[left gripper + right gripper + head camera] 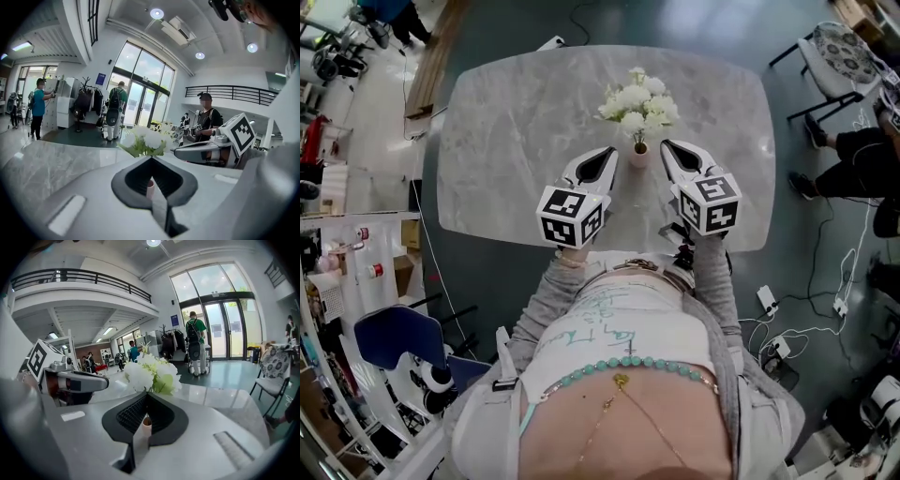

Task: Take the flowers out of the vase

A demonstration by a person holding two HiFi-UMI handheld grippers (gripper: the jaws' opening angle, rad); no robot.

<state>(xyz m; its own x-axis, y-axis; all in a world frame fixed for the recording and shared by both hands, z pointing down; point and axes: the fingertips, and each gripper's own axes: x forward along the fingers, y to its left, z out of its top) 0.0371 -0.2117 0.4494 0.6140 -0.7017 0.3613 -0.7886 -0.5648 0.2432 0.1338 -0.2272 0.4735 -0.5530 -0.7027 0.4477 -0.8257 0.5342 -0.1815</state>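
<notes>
Flowers (638,101) stand upright in the vase (638,152), stems vertical, blooms up.

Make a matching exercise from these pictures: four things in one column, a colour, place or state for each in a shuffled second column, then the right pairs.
Things:
1. flowers
2. vase
3. left hand-held gripper
4. right hand-held gripper

Descriptions:
A. shut on nothing, at the vase's right in the head view
B. pale pink, standing on the marbled table
C. white, upright in the vase
D. shut on nothing, at the vase's left in the head view

Pairs: 1-C, 2-B, 3-D, 4-A
</notes>
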